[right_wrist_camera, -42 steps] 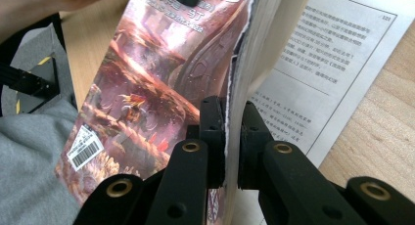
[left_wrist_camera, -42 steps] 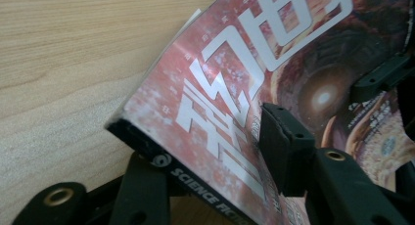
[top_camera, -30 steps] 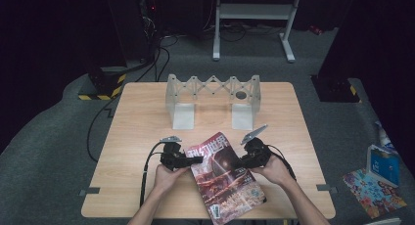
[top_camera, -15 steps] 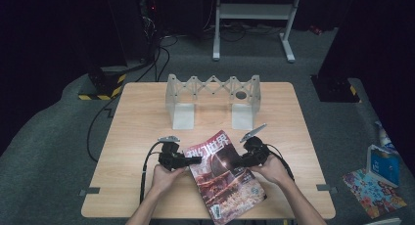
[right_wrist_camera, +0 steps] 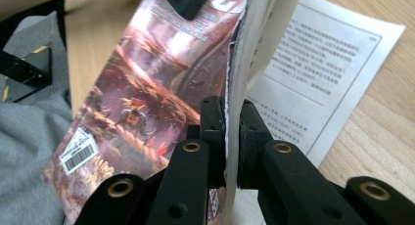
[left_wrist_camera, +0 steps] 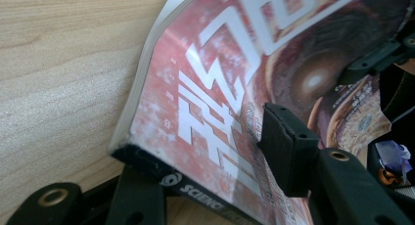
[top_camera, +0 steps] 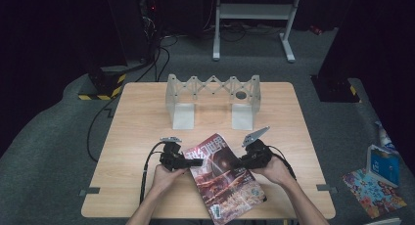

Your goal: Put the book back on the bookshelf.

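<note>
We've got the magazine [top_camera: 226, 178] on the desk [top_camera: 142, 122], near edge, centre. Left claw [top_camera: 195, 162] sits at its left edge, right claw [top_camera: 236, 163] at its right edge. Folding rack [top_camera: 213, 100] stands behind it, toward the far edge. Off the desk, right: papers [top_camera: 374, 192] and a box [top_camera: 383, 161] on the floor.

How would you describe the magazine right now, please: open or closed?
Partly open: the right gripper pinches the magazine's cover, lifted off a printed inside page.

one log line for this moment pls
right hand-held gripper: shut on magazine pages | left hand-held gripper: open at spine, just opening
</note>
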Demonstrator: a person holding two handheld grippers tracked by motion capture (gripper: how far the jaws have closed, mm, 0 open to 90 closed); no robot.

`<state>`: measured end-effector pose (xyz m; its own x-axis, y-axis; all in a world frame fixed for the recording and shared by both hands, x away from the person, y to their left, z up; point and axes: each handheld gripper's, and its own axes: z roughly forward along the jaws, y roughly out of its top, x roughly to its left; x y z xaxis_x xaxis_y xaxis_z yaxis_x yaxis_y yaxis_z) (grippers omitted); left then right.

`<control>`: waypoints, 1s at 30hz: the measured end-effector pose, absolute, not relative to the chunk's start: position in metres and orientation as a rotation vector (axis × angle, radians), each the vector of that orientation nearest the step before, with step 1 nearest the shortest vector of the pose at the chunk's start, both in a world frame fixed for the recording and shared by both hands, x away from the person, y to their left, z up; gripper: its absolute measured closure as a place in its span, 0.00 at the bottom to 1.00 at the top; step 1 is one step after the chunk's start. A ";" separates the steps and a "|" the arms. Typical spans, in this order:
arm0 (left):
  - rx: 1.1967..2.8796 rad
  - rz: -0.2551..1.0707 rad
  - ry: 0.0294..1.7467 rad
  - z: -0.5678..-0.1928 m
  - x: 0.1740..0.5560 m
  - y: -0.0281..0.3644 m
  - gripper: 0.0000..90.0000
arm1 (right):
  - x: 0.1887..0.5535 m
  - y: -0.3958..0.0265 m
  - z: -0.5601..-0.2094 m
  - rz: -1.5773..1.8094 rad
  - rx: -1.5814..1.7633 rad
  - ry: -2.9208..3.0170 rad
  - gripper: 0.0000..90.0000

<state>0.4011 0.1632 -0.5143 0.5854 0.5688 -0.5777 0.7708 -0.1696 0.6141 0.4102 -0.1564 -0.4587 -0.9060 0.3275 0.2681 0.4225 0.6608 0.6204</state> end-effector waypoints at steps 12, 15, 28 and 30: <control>1.824 -0.352 1.066 -0.517 0.402 0.156 0.65 | 0.410 -0.158 -0.463 -1.111 -0.567 -2.696 0.94; 1.829 -0.356 1.062 -0.516 0.401 0.157 0.70 | 0.410 -0.156 -0.464 -1.083 -0.594 -2.701 0.94; 1.832 -0.315 1.043 -0.503 0.393 0.158 0.79 | 0.417 -0.153 -0.473 -0.999 -0.822 -2.686 0.75; 1.842 -0.313 1.039 -0.500 0.394 0.158 0.80 | 0.417 -0.153 -0.474 -0.997 -0.850 -2.680 0.72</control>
